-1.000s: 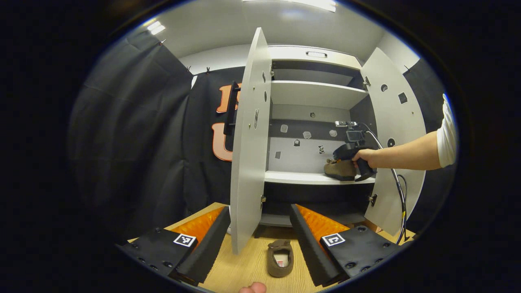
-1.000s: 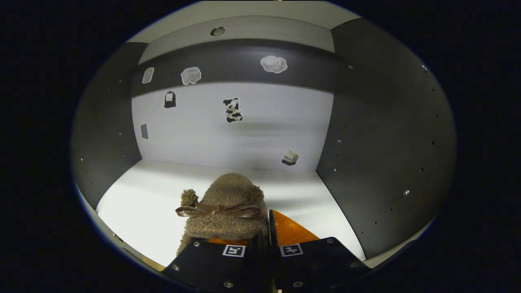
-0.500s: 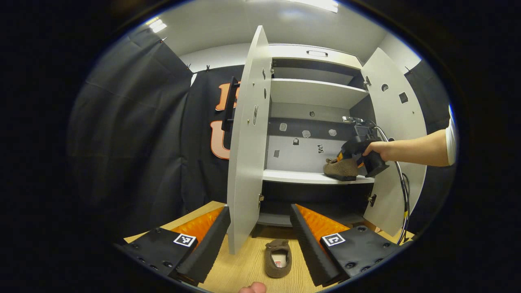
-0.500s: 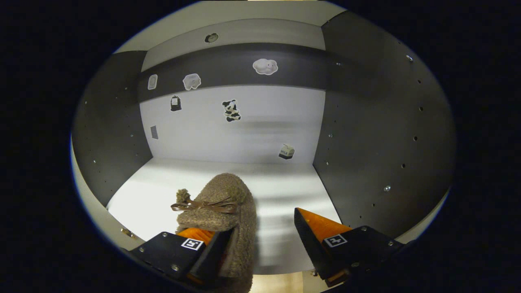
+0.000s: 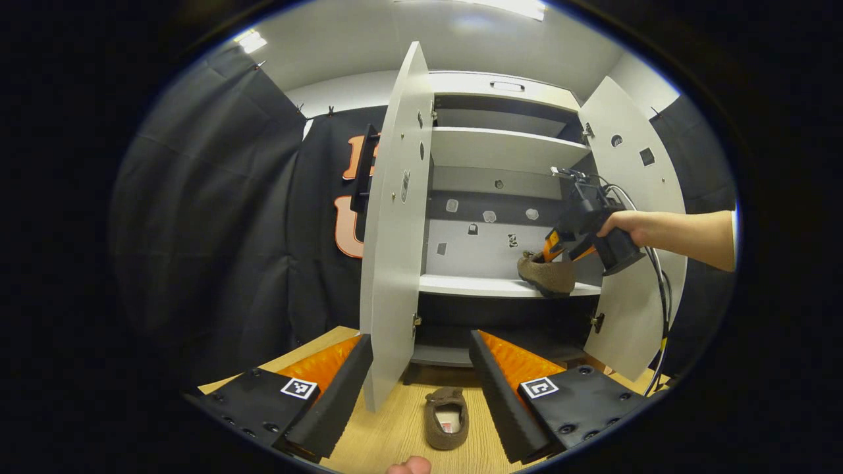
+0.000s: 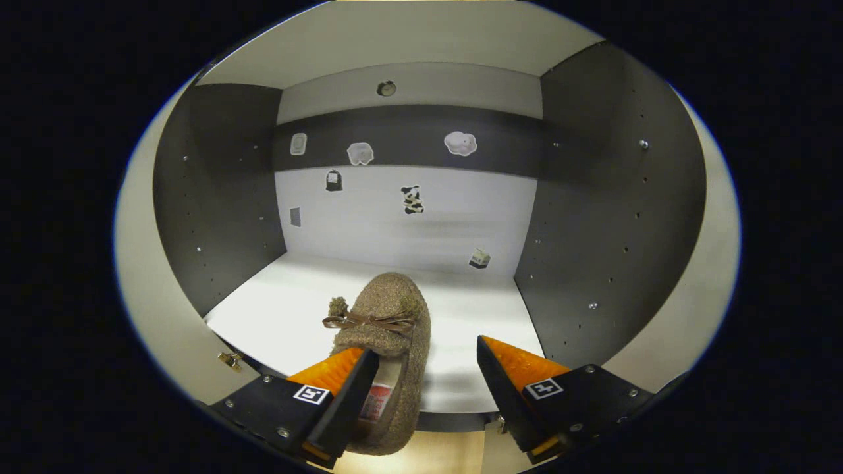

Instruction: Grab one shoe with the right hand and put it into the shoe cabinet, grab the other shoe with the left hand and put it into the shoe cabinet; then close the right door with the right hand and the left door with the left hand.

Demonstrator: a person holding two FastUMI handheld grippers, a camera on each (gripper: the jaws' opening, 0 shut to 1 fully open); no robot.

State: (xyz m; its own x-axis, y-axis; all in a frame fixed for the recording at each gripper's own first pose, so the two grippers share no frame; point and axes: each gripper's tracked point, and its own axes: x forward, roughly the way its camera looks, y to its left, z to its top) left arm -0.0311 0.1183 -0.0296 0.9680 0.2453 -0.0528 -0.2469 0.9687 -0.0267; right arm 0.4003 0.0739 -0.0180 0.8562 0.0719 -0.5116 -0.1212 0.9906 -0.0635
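Right gripper view: the right gripper has its jaws wide apart, gripping nothing; one brown shoe lies on the cabinet shelf between its fingers. The left gripper is spread wide too, above the other shoe on the floor.

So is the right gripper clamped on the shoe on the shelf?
No, in the right gripper view the right gripper stands open, and the shoe rests on the shelf by itself.
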